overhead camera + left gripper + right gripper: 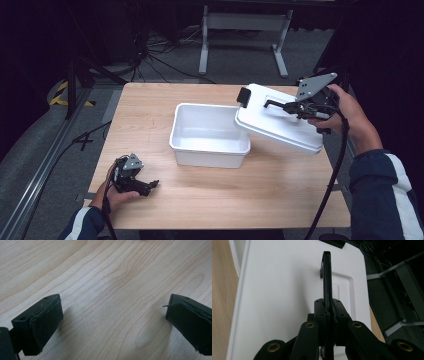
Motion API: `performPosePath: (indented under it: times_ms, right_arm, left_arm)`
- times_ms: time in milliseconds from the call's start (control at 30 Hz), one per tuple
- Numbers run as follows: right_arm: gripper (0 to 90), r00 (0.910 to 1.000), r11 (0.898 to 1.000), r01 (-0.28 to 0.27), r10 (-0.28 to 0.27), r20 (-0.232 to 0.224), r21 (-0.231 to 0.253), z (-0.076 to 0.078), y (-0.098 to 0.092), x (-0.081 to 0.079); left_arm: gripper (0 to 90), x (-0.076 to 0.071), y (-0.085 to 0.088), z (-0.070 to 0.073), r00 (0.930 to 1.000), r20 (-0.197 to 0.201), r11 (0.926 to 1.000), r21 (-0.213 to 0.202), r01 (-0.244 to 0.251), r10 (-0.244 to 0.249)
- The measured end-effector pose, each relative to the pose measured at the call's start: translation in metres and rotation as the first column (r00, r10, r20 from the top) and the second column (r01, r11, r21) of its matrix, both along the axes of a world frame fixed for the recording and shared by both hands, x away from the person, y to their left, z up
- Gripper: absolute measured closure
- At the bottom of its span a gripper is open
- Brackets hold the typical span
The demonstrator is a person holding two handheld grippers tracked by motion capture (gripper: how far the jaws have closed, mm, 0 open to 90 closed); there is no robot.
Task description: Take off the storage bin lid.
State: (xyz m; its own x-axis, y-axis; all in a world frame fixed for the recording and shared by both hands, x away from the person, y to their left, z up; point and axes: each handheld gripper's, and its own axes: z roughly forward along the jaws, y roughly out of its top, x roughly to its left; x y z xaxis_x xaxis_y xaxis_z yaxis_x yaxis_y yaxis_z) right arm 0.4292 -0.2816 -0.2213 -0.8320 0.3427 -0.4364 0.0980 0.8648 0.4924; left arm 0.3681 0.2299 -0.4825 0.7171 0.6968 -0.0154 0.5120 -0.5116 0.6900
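- High view: right gripper (289,106) pinching the black handle (274,103) of the white lid (278,120), lid lifted and tilted, low edge overlapping the right rim of the white bin (210,134), far end hanging out right of the bin
- Right gripper view: jaws pressed tight on the thin handle bar (326,277), lid top (282,290) running away below; bar slim, grip sits at one end of it
- Left gripper (112,322): spread wide, nothing between the jaws, parked over bare table (260,195) front-left of the bin, well apart from it
- Risk 1: handle likely pivots on the lid, so lid may swing or twist under the pinch; cause = single narrow grip, weight off to one side
- Risk 2: low lid edge may catch the bin's right rim and drag or tip the bin; cause = overlap plus tilt, bin looks empty and light, not braced by anything
- Risk 3: bar may slip along the pads, dropping the lid onto the bin rim or off the table edge right of the bin
- Black latch (243,96) at the lid end nearest the bin's back-right corner could snag the rim
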Motion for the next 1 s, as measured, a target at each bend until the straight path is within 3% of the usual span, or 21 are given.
performPosePath:
  times_ms: [567, 1000]
  right_arm:
    - [84.2, 0.9975, 0.997, 0.07, -0.07, -0.005, 0.011, -0.006, -0.043, -0.009]
    - [84.2, 0.9948, 0.995, 0.097, -0.097, -0.031, -0.002, -0.024, -0.052, -0.004]
  left_arm:
    - [1.5, 0.0, 0.0, 0.0, 1.0, -0.001, 1.0, -0.001, -0.001, 0.001]
    - [1.5, 0.0, 0.0, 0.0, 1.0, 0.0, 1.0, 0.0, 0.0, 0.0]
